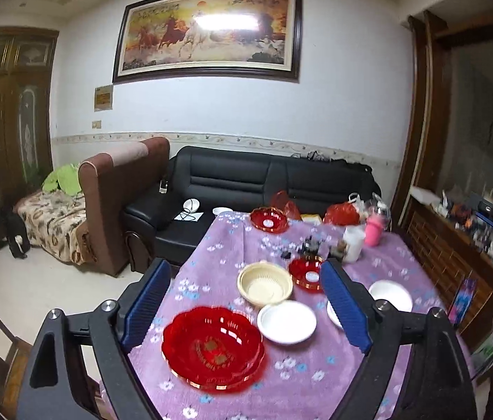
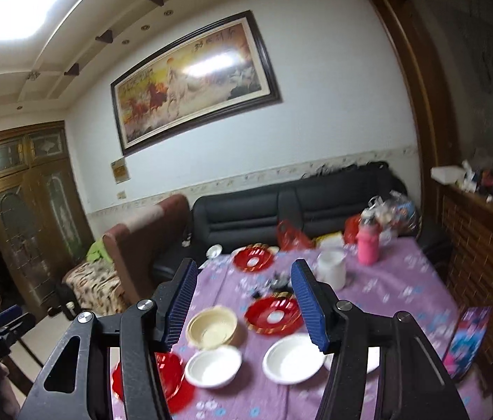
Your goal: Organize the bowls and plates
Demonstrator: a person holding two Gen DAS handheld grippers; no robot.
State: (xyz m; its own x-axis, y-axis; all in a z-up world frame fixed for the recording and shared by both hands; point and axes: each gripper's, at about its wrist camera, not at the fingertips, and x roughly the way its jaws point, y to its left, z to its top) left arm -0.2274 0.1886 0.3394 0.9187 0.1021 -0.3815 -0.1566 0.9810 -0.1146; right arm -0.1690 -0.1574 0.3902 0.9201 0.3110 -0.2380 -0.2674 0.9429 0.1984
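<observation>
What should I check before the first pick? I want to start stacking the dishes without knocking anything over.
1. Left gripper open and empty: ok.
2. Right gripper open and empty: ok.
3. Large red scalloped plastic plate lies flat on the purple flowered tablecloth, nothing on it: ok.
4. Cream ribbed plastic bowl free of its neighbours: not ok, its rim meets the white round bowl.
5. Small red plate clear of the right gripper's path: cannot tell, a finger hides part of it.
6. Sharp view: not ok, the right wrist view is blurred.
</observation>
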